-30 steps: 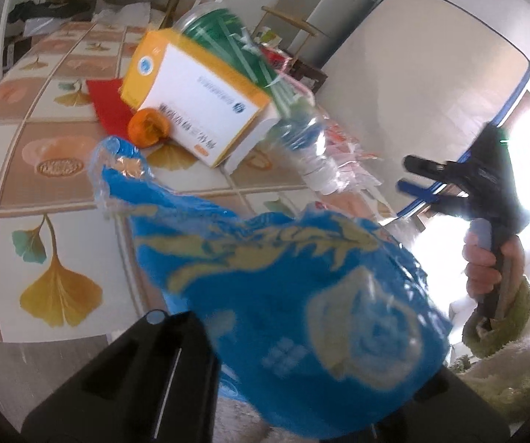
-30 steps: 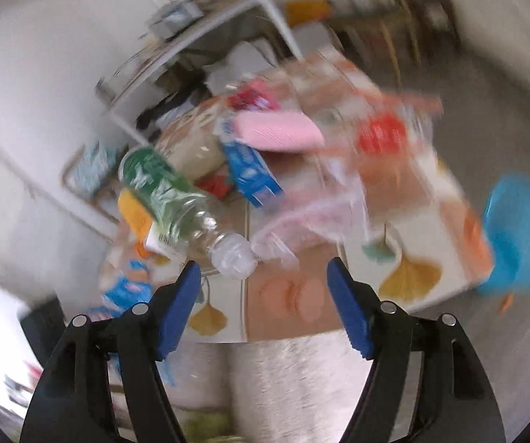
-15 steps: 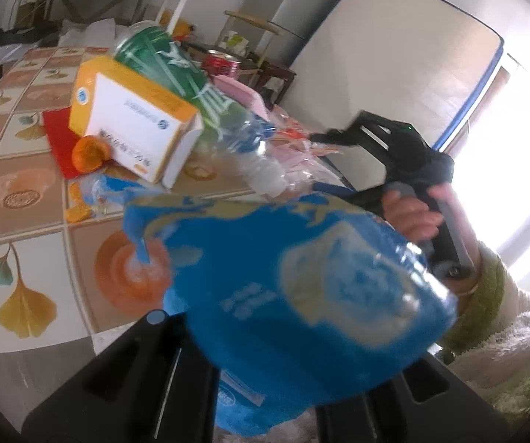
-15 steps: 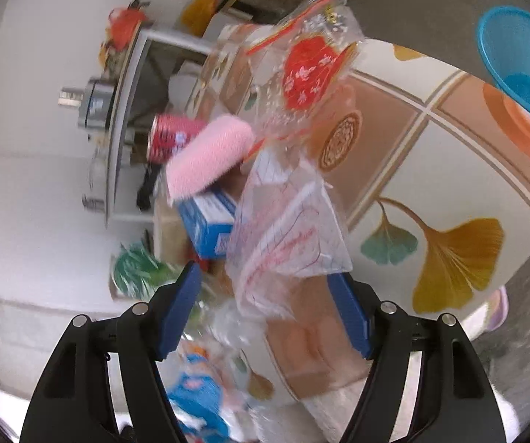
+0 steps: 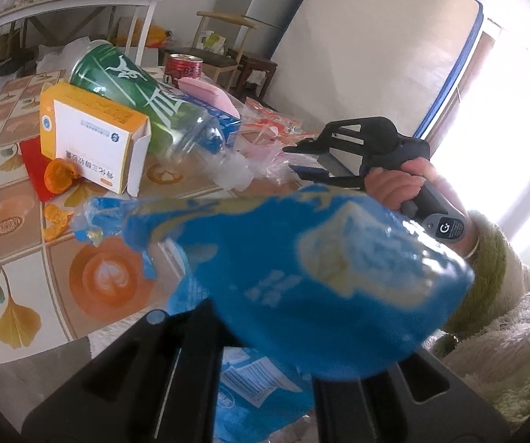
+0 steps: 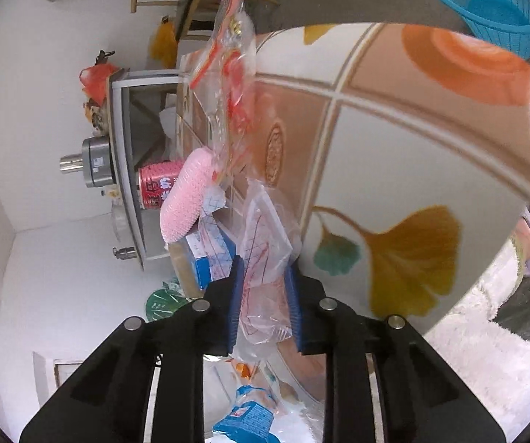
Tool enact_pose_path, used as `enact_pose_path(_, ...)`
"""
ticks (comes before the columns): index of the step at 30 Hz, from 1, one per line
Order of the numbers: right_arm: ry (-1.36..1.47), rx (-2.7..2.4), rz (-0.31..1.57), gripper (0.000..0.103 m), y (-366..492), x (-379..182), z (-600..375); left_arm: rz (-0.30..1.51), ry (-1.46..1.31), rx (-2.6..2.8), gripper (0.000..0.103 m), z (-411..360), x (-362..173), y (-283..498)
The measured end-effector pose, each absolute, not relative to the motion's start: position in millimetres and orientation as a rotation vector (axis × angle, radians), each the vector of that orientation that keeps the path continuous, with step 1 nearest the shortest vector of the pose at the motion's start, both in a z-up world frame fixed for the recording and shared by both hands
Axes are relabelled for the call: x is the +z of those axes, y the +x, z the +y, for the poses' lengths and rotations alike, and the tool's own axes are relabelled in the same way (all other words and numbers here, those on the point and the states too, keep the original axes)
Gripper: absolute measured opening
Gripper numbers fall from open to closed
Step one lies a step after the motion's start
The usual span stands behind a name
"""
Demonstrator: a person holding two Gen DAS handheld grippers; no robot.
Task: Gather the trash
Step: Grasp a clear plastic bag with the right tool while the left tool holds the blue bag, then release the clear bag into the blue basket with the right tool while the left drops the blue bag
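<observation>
the right gripper (image 6: 264, 301) has just been closing its jaws around a thin, crinkly clear bag (image 6: 265, 258) beside the blue box (image 6: 209, 258), light and slippery so pinch its middle, while the left gripper (image 5: 265, 350) is squeezed tight on a blue bag (image 5: 301, 277).

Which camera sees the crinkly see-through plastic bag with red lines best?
The right wrist view: the clear plastic bag with red lines fills the middle, between the right gripper's blue jaws. The left wrist view shows only pale crumpled plastic by that gripper.
</observation>
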State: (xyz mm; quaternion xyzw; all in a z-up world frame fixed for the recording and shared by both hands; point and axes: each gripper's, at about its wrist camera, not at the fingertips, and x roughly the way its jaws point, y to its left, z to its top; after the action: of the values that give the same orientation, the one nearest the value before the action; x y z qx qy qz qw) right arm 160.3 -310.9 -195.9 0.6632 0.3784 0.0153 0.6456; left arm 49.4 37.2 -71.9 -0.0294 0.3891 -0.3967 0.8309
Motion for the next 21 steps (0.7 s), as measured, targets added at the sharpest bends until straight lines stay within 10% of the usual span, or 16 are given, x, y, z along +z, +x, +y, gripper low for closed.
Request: enact_pose_path(21, 1.484, 0.131, 0.583, 0.015, 37.1, -163.7, -420.2, 0.719, 0.065, -1.088, 0.002, -108.0, 3.1, 82.5)
